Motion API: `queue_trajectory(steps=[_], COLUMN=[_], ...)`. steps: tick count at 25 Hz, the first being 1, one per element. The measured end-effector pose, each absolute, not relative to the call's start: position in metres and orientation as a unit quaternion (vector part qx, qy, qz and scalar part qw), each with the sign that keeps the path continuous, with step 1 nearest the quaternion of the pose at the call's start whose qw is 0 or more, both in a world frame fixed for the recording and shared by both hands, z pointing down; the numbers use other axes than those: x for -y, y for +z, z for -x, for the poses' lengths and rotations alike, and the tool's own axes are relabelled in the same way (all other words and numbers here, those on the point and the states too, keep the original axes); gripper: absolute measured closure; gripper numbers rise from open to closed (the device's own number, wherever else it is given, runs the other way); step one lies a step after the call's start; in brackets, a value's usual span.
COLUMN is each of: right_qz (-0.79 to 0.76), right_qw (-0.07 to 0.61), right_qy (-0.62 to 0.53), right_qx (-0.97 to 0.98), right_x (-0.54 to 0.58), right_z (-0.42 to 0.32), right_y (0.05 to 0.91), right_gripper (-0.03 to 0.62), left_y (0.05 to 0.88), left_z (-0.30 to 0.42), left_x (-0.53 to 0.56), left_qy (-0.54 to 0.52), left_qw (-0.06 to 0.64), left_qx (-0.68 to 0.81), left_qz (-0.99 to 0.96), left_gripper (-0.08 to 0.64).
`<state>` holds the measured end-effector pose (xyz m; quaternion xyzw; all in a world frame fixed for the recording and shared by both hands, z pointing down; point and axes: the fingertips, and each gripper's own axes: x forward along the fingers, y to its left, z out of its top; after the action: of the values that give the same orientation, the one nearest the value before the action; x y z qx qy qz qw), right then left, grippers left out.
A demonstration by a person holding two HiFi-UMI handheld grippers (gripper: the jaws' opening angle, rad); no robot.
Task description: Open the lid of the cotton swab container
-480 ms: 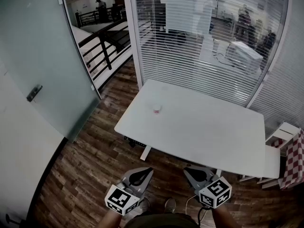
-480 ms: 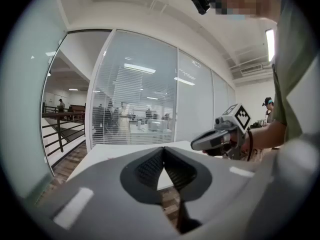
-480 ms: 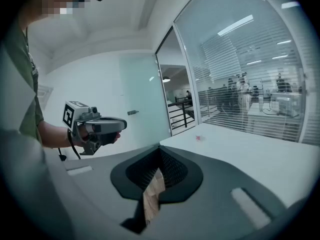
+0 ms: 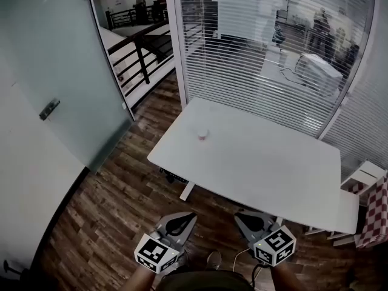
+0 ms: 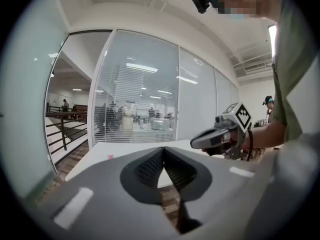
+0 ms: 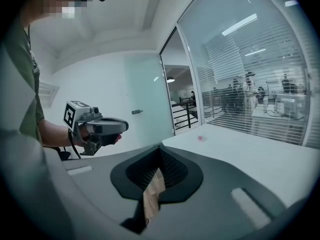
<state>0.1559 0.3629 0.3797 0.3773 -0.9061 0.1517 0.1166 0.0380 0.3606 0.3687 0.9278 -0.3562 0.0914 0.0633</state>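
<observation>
At the middle of the head view, on the left part of a white rectangular table (image 4: 273, 168), a small, pale, round cotton swab container with a pinkish top (image 4: 202, 134) stands alone. It is well apart from the person at the bottom edge of the frame. The left tongs (image 4: 187, 218) and right tongs (image 4: 242, 219) hang side by side over the dark wood-plank floor (image 4: 115, 205), each pressed fully together with nothing between the jaws. The container is too small here to show its lid or hinge. It is likely light, thin plastic: stiff, smooth and apt to skid or tip on the bare tabletop. One pair of tongs would probably need to steady the body low at its sides while the other takes the lid's rim.
</observation>
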Motion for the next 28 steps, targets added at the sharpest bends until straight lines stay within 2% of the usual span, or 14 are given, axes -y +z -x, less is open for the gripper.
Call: queue_trajectory(steps=[28], right_qz=[-0.341], right_qw=[0.138], right_qy=[0.160], right_qx=[0.916], right_x=[-0.358], right_z=[-0.151], right_y=[0.409], right_gripper=[0.588], left_y=[0.395], left_z=[-0.041], left_x=[-0.355], left_qy=[0.096], left_qw=[0.080], left_qx=[0.381], left_qz=[-0.916], left_gripper=[0.552])
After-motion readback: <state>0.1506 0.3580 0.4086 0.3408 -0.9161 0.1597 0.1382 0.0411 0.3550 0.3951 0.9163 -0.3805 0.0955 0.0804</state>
